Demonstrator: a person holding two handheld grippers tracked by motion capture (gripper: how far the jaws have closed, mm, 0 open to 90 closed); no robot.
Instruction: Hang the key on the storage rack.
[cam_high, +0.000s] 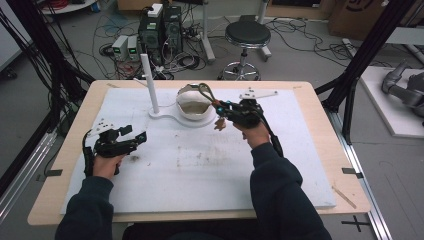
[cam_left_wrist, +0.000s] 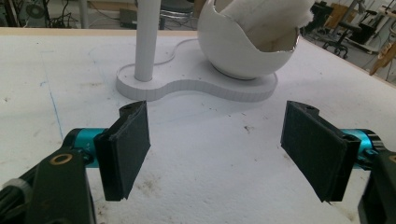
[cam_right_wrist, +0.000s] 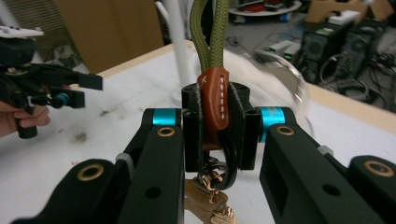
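While the left claw (cam_left_wrist: 215, 154) gapes, right claw (cam_right_wrist: 214, 128) grasping a green-corded keychain (cam_right_wrist: 214, 100) beside the bowl (cam_high: 194, 105).

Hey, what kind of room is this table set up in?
Likely a robotics or research lab: black desktop computer towers and tangled cables sit on the grey floor, a black round stool stands behind the table, and black metal frame struts surround the bench.

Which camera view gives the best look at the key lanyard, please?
The right gripper view: the key lanyard sits close up between the jaws, showing its green cord, stitched brown leather tab and keys below. The high view shows it small, looped above the right gripper.
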